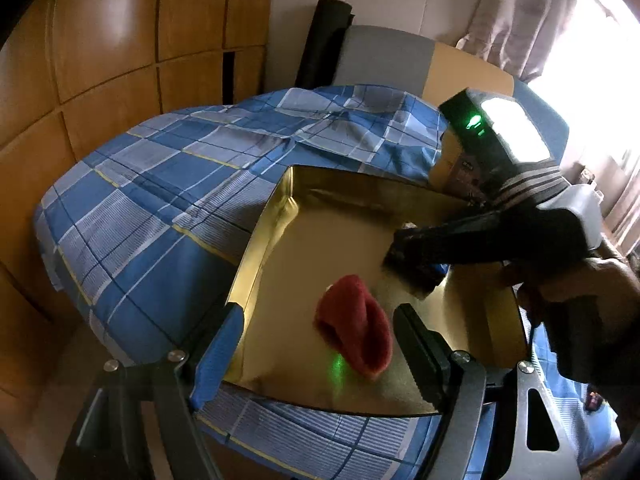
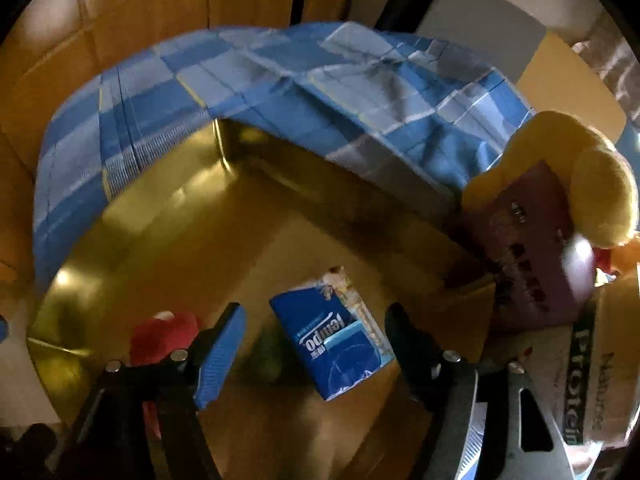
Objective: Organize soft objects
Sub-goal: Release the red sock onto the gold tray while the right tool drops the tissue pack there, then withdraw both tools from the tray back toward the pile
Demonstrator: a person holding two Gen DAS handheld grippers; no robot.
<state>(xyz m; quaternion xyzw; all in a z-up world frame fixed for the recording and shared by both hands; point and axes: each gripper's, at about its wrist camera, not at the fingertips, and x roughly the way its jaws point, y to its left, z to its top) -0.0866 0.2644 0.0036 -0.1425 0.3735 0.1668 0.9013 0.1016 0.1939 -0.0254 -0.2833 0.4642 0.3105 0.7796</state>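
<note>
Step in hand: putting soft things into the gold tray (image 1: 276, 216) that lies on the bed (image 1: 160, 184); as I judge it, this is the moment of letting go over the tray.
Left tongs (image 1: 318, 344): wide, nothing pinched. The red cloth (image 1: 354, 340) lies on the tray floor between the two fingers, nearer the right one, and neither pad presses on it.
Right tongs (image 2: 316, 340): wide as well. The blue tissue pack (image 2: 340, 336) sits in the gap between the fingers with room on both sides, touching neither. Whether it has landed on the tray floor or is just above it I cannot tell; the view is blurred.
Right tongs from the left view: they reach into the tray from the right, ahead of the left tongs, with a hand (image 1: 568, 276) behind them.
Red cloth from the right view: just left of the left finger, low in the tray, partly hidden by the tongs.
Still outside the tray: a yellow plush toy (image 2: 600, 196) and a purple sponge-like block (image 2: 528, 240), beyond the right finger of the right tongs, past the tray's far rim; a carton (image 2: 600, 380) lies near them.
Progress: two soft things in the tray, at least two more to go, by my reckoning.
Next move calls for: lifting both tongs straight up, fingers kept apart so they drag nothing out, then turning the right tongs toward the plush toy. It is bulky and squashy, so a wide gape and a grip on a narrow part should serve.
</note>
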